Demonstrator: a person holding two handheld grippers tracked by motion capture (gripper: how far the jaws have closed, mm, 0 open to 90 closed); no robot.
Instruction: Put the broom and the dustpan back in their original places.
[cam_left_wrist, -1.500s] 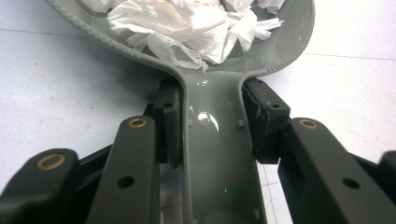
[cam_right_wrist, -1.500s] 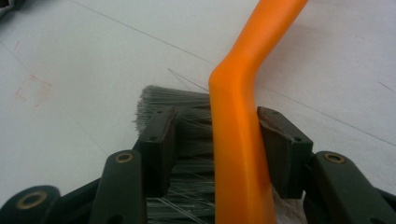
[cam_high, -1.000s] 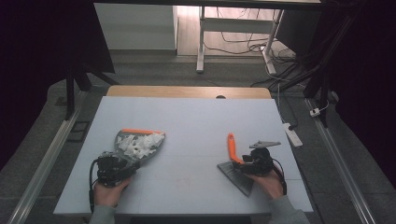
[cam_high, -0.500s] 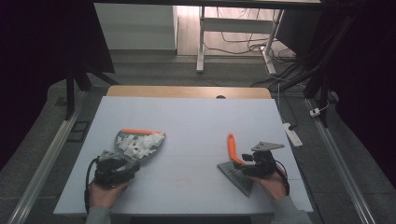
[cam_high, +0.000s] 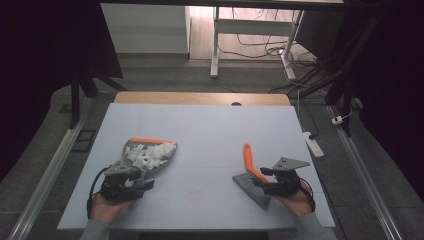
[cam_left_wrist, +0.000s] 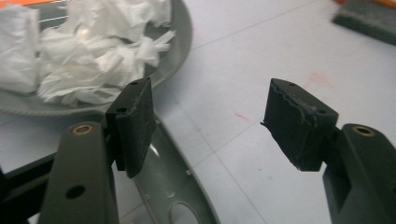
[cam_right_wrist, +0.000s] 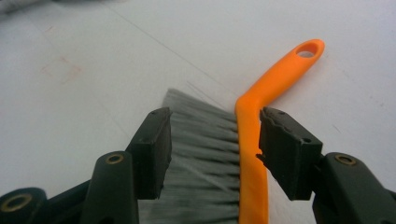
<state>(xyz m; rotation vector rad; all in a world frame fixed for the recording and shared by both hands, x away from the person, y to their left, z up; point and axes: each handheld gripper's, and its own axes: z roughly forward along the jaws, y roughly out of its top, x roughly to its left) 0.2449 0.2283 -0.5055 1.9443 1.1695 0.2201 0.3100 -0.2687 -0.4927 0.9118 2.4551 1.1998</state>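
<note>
A grey dustpan (cam_high: 150, 155) with an orange edge lies at the left of the table, heaped with white paper scraps (cam_left_wrist: 84, 56). My left gripper (cam_high: 134, 179) sits just behind it, open, and its jaws stand wide over the pan's grey handle (cam_left_wrist: 182, 191) without touching it. At the right lies a hand brush with an orange handle (cam_right_wrist: 275, 84) and grey bristles (cam_right_wrist: 201, 154). My right gripper (cam_high: 265, 181) is open. One jaw is over the bristles and the other is beside the orange spine, neither pressing on it. The brush (cam_left_wrist: 369, 18) also appears far off in the left gripper view.
The pale blue table top (cam_high: 210, 130) has a wooden strip along its far edge. Faint red marks (cam_right_wrist: 60, 67) dot the surface. Beyond the table are a white desk frame (cam_high: 215, 45), cables and a power strip (cam_high: 312, 142) on the floor.
The left hand has eased back slightly toward the near edge. The right gripper, brush and dustpan stay where they were.
</note>
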